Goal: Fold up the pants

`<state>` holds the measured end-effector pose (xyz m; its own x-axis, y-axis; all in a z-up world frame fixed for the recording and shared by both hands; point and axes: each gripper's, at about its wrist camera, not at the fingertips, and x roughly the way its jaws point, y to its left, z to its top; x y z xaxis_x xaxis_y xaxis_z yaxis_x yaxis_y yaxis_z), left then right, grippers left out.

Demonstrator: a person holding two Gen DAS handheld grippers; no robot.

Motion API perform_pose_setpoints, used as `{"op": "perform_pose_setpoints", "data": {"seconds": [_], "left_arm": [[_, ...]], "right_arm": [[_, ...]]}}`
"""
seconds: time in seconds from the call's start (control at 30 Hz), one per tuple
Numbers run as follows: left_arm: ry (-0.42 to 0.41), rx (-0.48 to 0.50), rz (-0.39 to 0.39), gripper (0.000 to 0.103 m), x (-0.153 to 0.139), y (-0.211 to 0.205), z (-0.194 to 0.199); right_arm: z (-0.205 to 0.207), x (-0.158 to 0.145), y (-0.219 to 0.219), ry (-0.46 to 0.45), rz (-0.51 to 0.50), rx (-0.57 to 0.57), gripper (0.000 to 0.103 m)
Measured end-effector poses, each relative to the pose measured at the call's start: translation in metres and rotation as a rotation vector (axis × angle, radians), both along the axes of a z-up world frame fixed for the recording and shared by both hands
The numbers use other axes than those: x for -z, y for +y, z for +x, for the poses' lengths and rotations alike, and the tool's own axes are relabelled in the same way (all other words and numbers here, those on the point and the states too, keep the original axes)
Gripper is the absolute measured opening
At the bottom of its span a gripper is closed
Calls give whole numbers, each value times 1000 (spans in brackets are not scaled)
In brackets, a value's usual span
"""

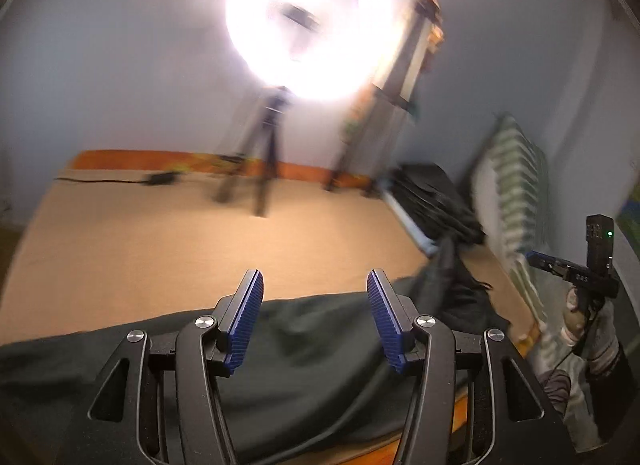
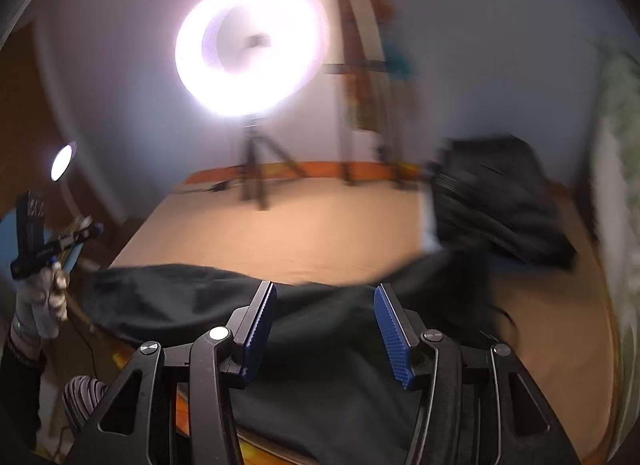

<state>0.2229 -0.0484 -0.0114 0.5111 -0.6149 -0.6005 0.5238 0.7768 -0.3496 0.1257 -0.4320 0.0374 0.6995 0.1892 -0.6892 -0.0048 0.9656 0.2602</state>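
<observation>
One pants (image 1: 304, 345), two tools, one ring light (image 1: 308, 21), one tripod (image 1: 268, 153).

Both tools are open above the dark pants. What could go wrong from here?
1. The pants lie rumpled, and one end runs to the pile of dark clothes. A grab there might catch the wrong cloth.
2. Both tools, left and right, stand open with nothing between the pads, and both views are blurred, so a hasty grab may miss the edge.
3. The ring light glares into both cameras and may hide creases.
</observation>
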Motion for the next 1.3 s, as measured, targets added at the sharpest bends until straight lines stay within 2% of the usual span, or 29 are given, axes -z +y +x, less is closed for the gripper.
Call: {"op": "perform_pose_setpoints", "data": {"seconds": [0.23,0.37,0.5,0.67,0.9,1.07,1.13,1.17,1.2,1.23,1.27,1.3], "left_arm": [[76,170,30,53,16,-108,14],[146,234,13,65,34,-161,19],[198,300,47,65,54,-212,26],[221,372,102,65,72,-272,35],[272,396,154,65,104,-335,56],[255,394,199,65,118,-354,56],[226,396,182,62,118,-355,53],[208,397,178,46,117,-355,51],[189,401,178,20,115,-354,48],[183,407,181,10,116,-354,48],[172,410,183,5,115,-355,46],[155,412,182,5,114,-354,44]], "right_arm": [[-26,26,-80,32,36,167,53],[-22,48,-107,47,52,222,53],[-22,72,-119,62,104,243,53],[-17,105,-117,114,94,230,53],[-20,99,-127,94,139,240,53],[-29,104,-140,103,147,269,53],[-32,108,-146,112,152,280,53],[-34,109,-148,116,154,286,53],[-35,111,-151,118,158,293,53],[-37,112,-154,119,169,298,53],[-38,112,-156,118,182,301,53],[-39,112,-157,116,197,303,54]]}}
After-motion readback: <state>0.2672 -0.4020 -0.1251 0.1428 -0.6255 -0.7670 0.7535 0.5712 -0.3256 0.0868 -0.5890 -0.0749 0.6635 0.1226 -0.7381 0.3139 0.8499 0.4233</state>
